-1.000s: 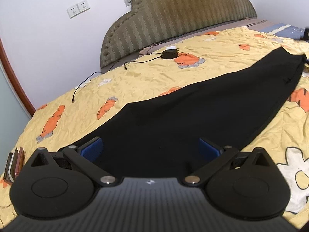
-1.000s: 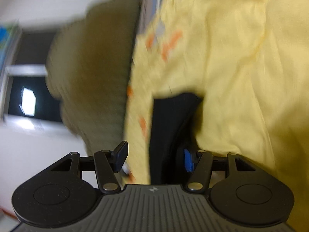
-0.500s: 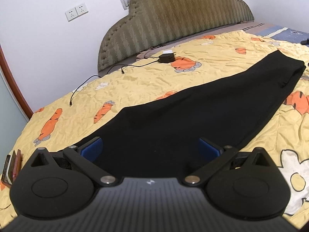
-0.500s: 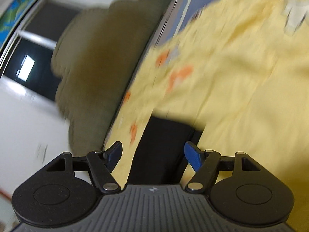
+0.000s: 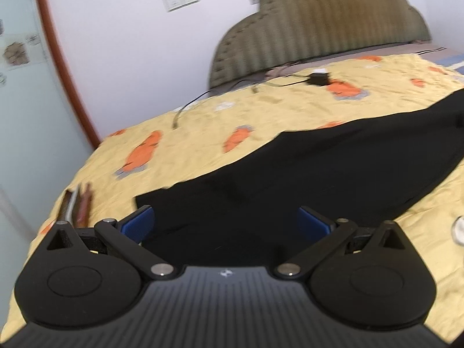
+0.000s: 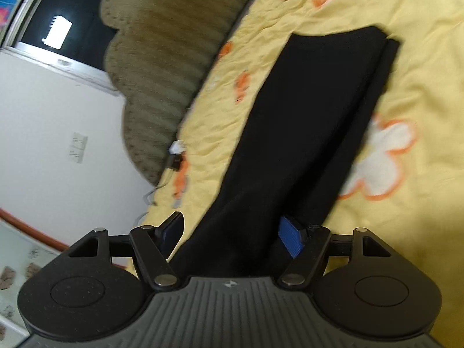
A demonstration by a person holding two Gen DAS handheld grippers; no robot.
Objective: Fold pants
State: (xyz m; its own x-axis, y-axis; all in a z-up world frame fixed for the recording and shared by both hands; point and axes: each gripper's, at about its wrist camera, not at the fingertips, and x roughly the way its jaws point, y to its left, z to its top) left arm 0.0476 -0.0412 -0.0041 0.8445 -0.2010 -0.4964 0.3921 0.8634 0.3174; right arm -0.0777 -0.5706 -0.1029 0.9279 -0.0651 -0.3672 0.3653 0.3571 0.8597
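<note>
My left tongs [image 5: 225,221] stand wide apart with nothing clamped, the near end of the black pants [image 5: 333,171] lying flat below and beyond their blue pads [image 5: 136,222]. My right tongs [image 6: 232,233] are also parted and grip nothing; the pants [image 6: 307,121] run away from between them as a long folded strip. The pants rest on the yellow bedspread [image 5: 203,133] with orange carrot prints. Farther off, a black charger [image 5: 318,78] and its cable lie on the spread, just before the striped olive headboard [image 5: 319,23] and white wall.
</note>
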